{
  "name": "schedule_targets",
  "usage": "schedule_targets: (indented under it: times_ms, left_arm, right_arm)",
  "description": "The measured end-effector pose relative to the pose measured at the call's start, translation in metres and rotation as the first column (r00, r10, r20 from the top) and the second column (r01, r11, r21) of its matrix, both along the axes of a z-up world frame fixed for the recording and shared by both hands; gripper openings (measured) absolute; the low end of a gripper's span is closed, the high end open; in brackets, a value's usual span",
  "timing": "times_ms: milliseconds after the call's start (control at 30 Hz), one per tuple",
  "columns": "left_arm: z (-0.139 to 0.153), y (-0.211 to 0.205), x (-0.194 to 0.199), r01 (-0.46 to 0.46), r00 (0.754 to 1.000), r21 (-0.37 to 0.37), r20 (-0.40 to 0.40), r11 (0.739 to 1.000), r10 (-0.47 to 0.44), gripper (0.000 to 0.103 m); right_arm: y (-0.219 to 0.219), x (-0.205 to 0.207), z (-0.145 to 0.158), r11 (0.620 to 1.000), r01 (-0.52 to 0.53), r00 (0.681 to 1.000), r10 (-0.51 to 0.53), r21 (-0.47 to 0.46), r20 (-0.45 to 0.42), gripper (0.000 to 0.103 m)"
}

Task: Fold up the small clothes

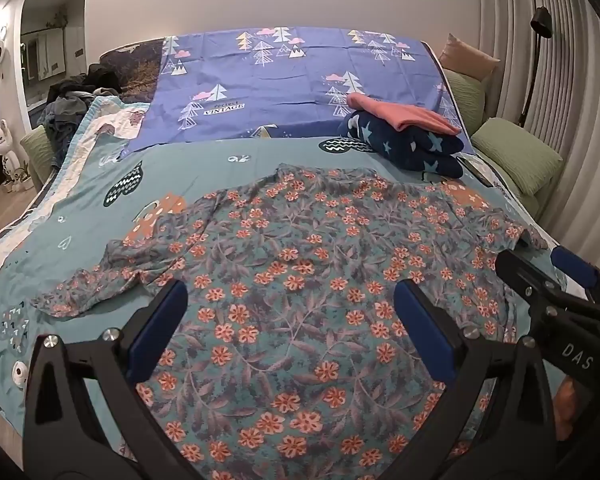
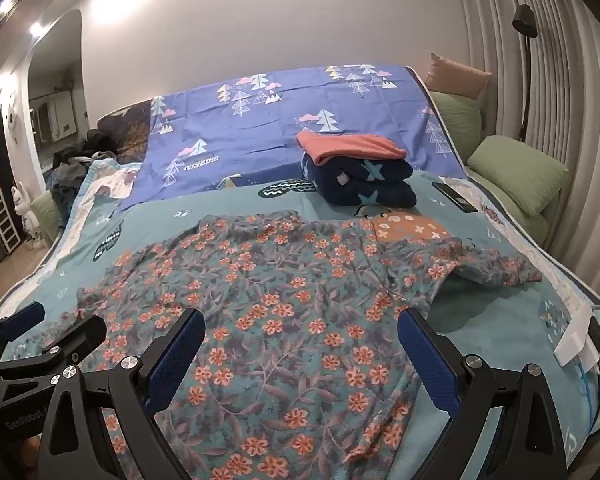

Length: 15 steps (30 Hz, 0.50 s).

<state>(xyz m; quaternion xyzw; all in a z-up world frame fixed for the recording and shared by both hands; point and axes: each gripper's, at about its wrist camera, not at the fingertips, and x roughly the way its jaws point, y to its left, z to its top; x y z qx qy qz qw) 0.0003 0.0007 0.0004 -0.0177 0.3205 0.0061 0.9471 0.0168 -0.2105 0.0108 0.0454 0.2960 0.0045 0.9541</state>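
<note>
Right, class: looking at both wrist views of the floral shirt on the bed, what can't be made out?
- Floral shirt: its near hem, hidden in both views by the gripper bodies and the bottom edge.
- Dark pile at the far left: too small and dim to identify.
- Flat dark object beside the folded stack: too small to name.
</note>
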Motion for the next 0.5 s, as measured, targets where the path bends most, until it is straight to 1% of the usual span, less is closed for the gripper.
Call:
schedule_targets:
  times_ms: [333,500]
  left_arm:
    - [0.0026,0.0013,0.0051,-0.003,1.0,0.005,-0.001,1.0,0.003,0.102]
    - [-0.001,0.0078,0.0026,0.004,1.0,-0.001,0.005,1.0,-0.004,0.102]
  right_arm:
    - [0.001,0.0016,0.0019,1.0,0.0,1.0,0.0,-0.003,0.0,0.099]
    - [0.0018,0.0026,0.0029,1.0,0.0,1.0,0.0,-0.005,0.003,0.099]
